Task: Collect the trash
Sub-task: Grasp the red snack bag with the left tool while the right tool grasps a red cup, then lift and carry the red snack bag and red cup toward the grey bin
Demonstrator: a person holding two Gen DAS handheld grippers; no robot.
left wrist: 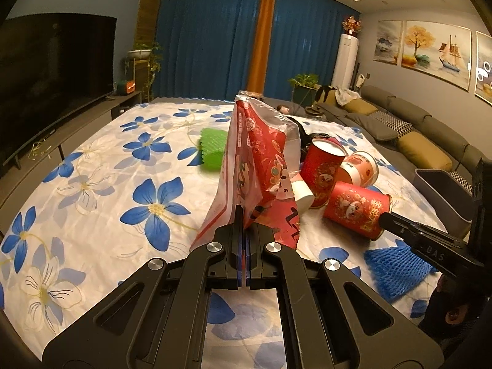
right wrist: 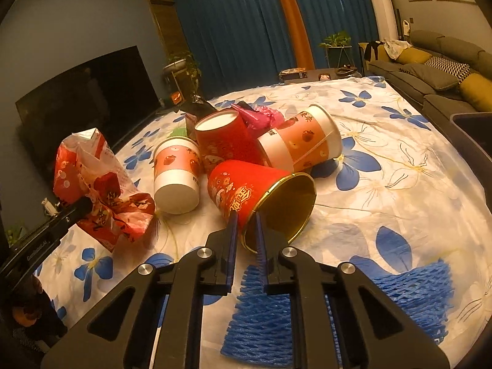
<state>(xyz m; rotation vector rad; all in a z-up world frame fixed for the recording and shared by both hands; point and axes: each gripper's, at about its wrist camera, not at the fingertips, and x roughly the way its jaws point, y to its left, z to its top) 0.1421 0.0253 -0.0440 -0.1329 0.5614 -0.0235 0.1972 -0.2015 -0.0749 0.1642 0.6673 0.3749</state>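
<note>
Through the left wrist camera, the left gripper (left wrist: 243, 215) is seen clenched tight on the lower edge of a red snack bag (left wrist: 261, 160). The bag is held upright, its torn silver mouth uppermost, probably so that anything left inside stays in and the bag can be carried off whole. Behind it a cluster of paper cups is spread over the middle of the flowered cloth (left wrist: 101, 153), and a red cup (left wrist: 356, 209) is lying on its side toward the right edge, with the right gripper (left wrist: 384, 223) reaching its rim. A green foam net (left wrist: 212, 149) is left toward the far edge, a blue foam net (left wrist: 390, 267) near the front right corner. A grey bin (left wrist: 439, 193) is glimpsed just past the right edge, likely the destination for all of it.

Over to the right wrist camera: the right gripper (right wrist: 246, 218) is closed on the red cup (right wrist: 246, 187), one finger outside the wall and one inside the gold-lined mouth. The rim is taken because the toppled cup offers its open end forward. The blue foam net (right wrist: 399, 289) lies under the gripper at the near edge. The snack bag (right wrist: 101, 184) is kept raised at the left by the left gripper (right wrist: 87, 204). Three more cups remain behind, untouched.
</note>
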